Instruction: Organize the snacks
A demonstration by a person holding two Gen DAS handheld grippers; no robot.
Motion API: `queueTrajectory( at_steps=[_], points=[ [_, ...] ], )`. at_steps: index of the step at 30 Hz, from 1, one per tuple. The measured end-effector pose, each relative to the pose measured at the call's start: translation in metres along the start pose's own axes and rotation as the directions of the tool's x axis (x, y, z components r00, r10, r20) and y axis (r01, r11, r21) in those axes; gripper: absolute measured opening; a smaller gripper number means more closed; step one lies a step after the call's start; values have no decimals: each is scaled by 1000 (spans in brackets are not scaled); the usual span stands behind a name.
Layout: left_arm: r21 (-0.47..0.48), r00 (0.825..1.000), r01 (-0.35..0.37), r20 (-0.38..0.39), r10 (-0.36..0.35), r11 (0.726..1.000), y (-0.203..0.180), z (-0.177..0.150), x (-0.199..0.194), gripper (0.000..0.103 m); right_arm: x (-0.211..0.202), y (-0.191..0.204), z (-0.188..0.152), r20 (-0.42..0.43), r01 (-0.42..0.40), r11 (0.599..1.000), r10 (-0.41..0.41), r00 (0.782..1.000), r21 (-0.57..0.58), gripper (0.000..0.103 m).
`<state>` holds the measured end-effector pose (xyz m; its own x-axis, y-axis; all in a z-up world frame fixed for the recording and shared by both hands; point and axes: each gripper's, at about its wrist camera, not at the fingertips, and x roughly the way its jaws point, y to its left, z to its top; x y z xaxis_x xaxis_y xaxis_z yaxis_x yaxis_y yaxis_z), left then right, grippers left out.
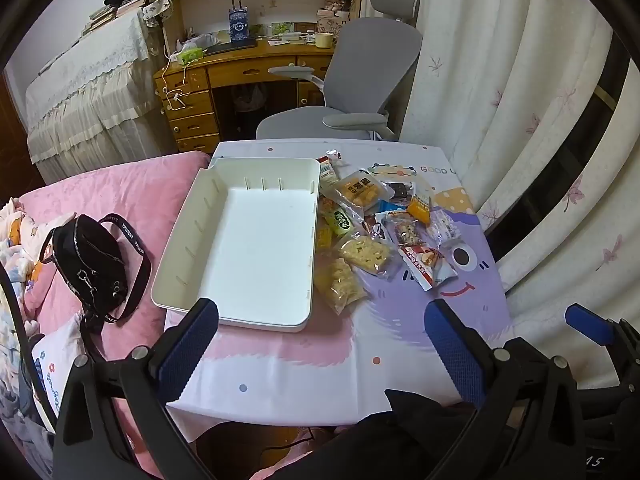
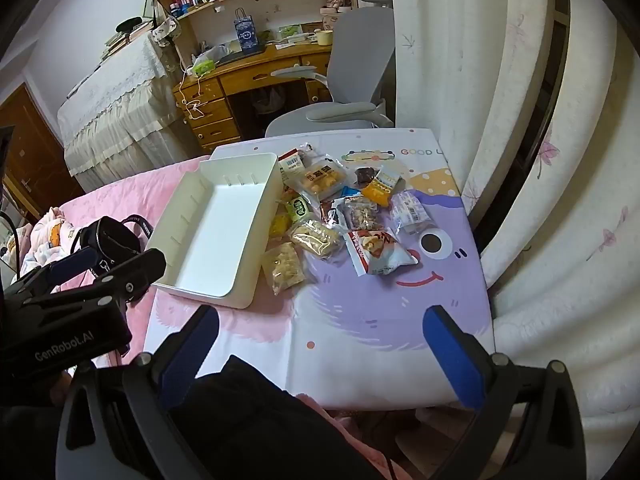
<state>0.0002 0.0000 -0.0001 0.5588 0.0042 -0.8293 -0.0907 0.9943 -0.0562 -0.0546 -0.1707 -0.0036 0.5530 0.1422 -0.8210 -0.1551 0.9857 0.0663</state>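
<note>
A white tray (image 1: 200, 248) stands empty on the left of a small table with a cartoon cloth (image 1: 400, 320); it also shows in the right wrist view (image 2: 192, 216). Several snack packets (image 1: 368, 220) lie in a loose pile right of the tray, among them a red and white bag (image 2: 376, 254) and a clear pack of yellow pieces (image 2: 285, 267). My left gripper (image 1: 320, 328) is open and empty, above the table's near edge. My right gripper (image 2: 320, 336) is open and empty, also above the near edge. The left gripper's body shows in the right wrist view (image 2: 80, 280).
A black bag (image 1: 90, 264) lies on the pink bed (image 1: 120, 188) left of the table. A grey office chair (image 1: 360, 80) stands behind the table, before a wooden desk (image 1: 240, 68). White curtains (image 1: 520, 120) hang along the right.
</note>
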Motion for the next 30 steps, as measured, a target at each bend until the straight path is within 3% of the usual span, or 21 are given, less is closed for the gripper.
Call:
queueTrajectory(
  at_steps=[30],
  points=[
    [3, 1000, -2, 15, 2, 1000, 1, 7, -5, 102, 0, -6, 2, 0, -14, 1000, 14, 1000, 9, 102]
  ],
)
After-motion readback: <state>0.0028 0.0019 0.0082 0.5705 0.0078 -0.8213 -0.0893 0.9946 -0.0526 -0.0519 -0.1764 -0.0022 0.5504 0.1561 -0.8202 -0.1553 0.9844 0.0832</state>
